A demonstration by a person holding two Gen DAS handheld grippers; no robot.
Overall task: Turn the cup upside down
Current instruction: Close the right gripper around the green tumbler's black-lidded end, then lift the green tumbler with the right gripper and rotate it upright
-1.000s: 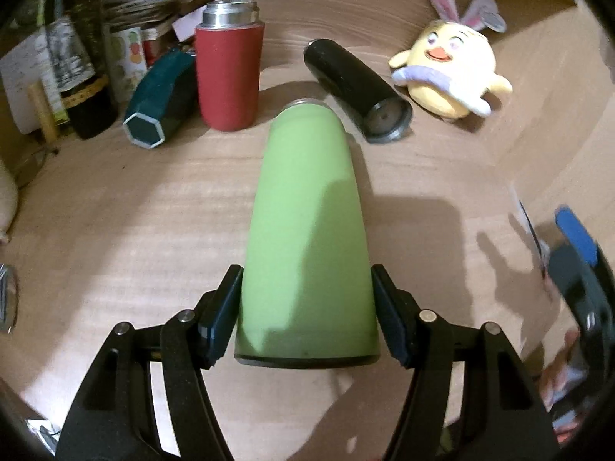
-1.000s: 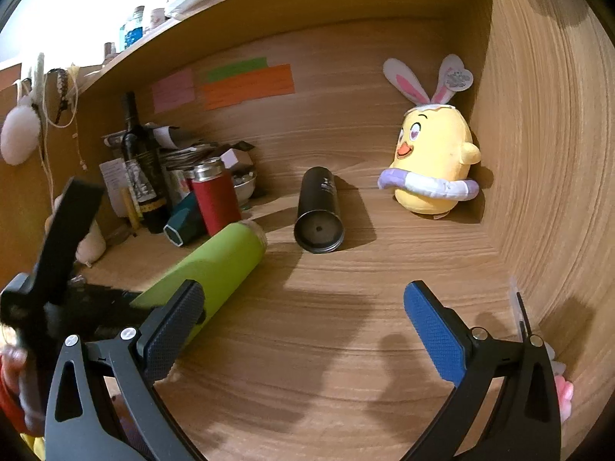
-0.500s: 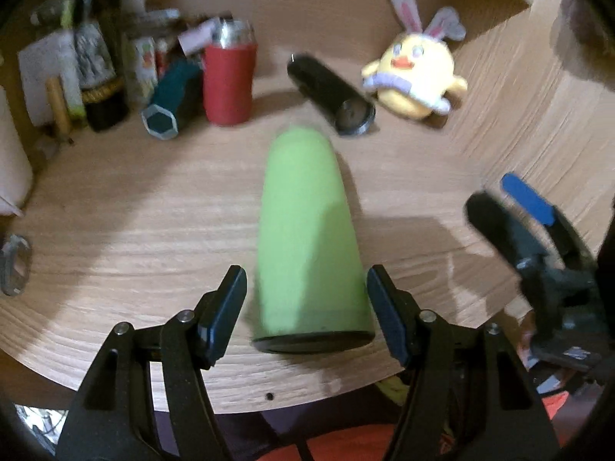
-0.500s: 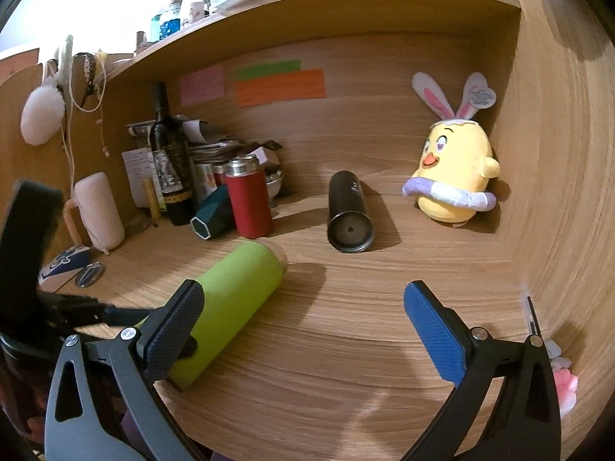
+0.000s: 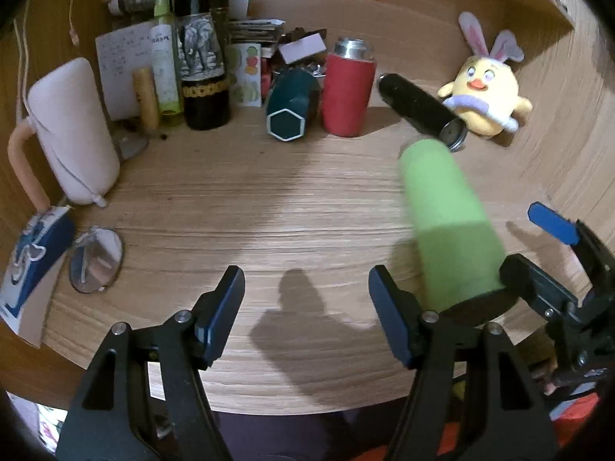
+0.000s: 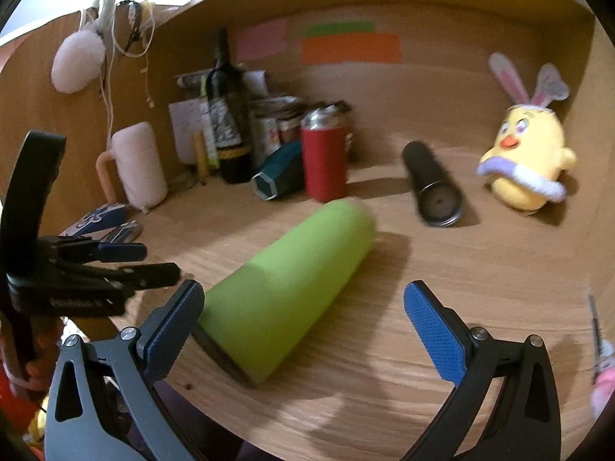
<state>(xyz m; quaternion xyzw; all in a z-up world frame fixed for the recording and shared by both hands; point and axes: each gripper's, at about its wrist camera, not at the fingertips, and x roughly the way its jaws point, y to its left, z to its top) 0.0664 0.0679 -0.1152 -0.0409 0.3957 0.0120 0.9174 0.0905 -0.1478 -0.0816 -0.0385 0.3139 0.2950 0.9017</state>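
A tall light-green cup (image 5: 449,223) lies on its side on the wooden desk, its dark base toward the front edge; it also shows in the right wrist view (image 6: 292,288). My left gripper (image 5: 307,303) is open and empty, to the left of the cup and clear of it. My right gripper (image 6: 303,322) is open, its left finger (image 6: 173,322) just beside the cup's base, the cup lying partly between the jaws without being gripped. The right gripper also shows at the right of the left wrist view (image 5: 538,253).
At the back stand a red flask (image 5: 348,88), a teal hexagonal cup on its side (image 5: 294,103), a black flask on its side (image 5: 421,109), a wine bottle (image 5: 201,50) and a yellow plush chick (image 5: 486,88). A pink mug (image 5: 69,130) and glasses (image 5: 96,259) lie left. The desk's front edge is close.
My left gripper let go of the green cup, pulled back and swung left. The cup now lies free on the desk. My right gripper moved in beside the cup's base.
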